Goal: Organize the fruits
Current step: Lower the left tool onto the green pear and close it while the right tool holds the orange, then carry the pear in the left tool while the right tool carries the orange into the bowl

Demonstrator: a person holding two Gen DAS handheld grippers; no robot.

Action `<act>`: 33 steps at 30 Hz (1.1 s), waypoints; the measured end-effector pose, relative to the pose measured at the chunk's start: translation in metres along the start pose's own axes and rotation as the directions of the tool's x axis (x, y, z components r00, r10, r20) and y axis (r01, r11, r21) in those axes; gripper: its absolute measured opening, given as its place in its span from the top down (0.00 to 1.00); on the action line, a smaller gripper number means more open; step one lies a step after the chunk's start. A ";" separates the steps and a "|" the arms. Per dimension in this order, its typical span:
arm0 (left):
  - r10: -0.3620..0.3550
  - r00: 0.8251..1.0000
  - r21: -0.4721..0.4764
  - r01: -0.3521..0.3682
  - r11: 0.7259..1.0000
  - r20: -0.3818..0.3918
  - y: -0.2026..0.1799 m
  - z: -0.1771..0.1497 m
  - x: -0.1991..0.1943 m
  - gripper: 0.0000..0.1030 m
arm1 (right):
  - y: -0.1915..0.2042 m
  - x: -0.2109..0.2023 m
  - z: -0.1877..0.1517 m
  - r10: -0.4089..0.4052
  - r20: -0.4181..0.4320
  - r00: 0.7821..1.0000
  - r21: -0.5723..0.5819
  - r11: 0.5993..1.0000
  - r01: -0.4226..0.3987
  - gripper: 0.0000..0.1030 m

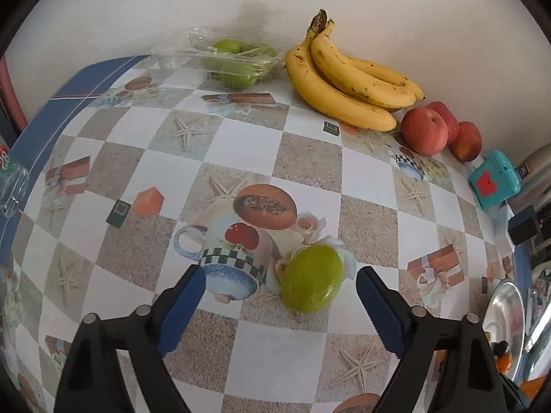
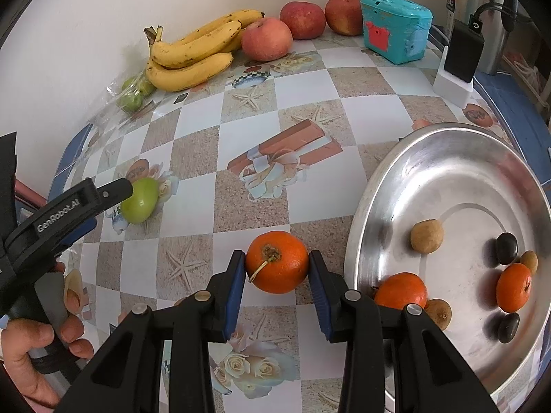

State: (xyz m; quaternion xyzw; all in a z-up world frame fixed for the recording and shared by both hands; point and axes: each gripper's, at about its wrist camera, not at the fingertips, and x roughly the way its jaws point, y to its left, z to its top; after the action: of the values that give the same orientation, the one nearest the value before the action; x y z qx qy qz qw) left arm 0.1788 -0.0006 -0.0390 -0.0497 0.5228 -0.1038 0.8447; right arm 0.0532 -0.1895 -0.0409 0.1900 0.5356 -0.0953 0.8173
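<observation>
A green fruit (image 1: 312,278) lies on the patterned tablecloth between the fingers of my open left gripper (image 1: 280,280), nearer the right finger, touching neither. It also shows in the right wrist view (image 2: 139,200), with the left gripper (image 2: 103,194) beside it. My right gripper (image 2: 277,268) is shut on an orange (image 2: 277,265), held beside the rim of a steel plate (image 2: 378,186). The plate holds two oranges (image 2: 401,290), brown fruits (image 2: 426,235) and dark fruits (image 2: 506,247).
Bananas (image 1: 347,79), red apples (image 1: 425,130) and a clear box of green fruits (image 1: 234,60) line the back wall. A teal box (image 1: 496,179) and a black charger (image 2: 463,51) stand at the right. The table edge runs along the left.
</observation>
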 end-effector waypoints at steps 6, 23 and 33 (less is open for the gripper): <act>-0.013 1.000 0.022 0.013 1.000 -0.019 -0.005 -0.003 0.009 0.26 | -0.001 0.002 0.000 -0.003 -0.009 1.000 0.001 1.000 0.004 0.63; -0.037 0.998 0.036 0.039 0.999 -0.047 -0.017 -0.007 0.016 0.57 | 0.000 -0.004 0.001 0.006 0.000 1.000 -0.003 1.000 -0.006 0.63; -0.072 0.996 -0.012 0.071 0.997 -0.062 -0.014 -0.008 0.005 0.57 | 0.000 -0.006 0.001 0.016 0.006 1.000 0.004 1.000 -0.016 0.63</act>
State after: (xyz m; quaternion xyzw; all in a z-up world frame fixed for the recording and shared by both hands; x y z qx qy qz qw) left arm 0.1723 -0.0153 -0.0436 -0.0692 0.5471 -0.1330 0.8235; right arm 0.0515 -0.1898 -0.0356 0.1955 0.5314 -0.0904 0.8193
